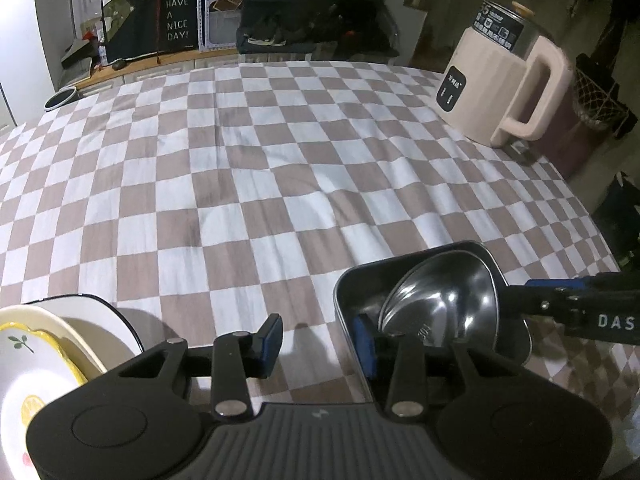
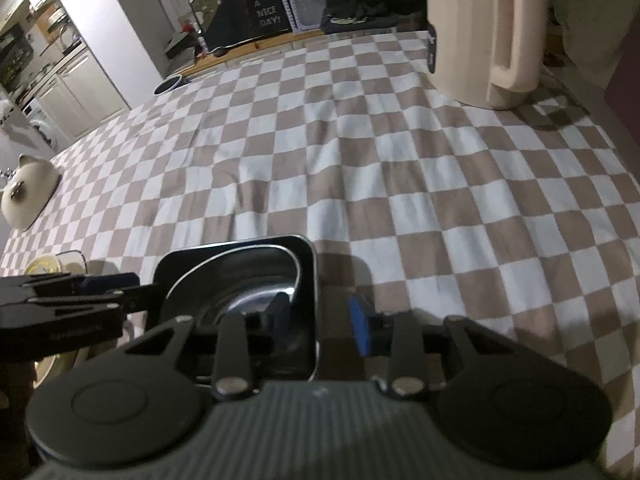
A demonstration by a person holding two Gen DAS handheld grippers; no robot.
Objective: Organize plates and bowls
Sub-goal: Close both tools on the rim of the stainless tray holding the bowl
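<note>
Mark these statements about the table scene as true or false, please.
1. The round steel bowl sits inside the dark rectangular metal tray. True.
2. The cream plastic kettle lies on its side. False: it stands upright.
3. The cloth is striped. False: it has brown and white checks.
4. The right gripper has one finger on each side of a tray wall. True.
5. The lemon-patterned ceramic plates are in the tray. False: they are stacked apart from it.
</note>
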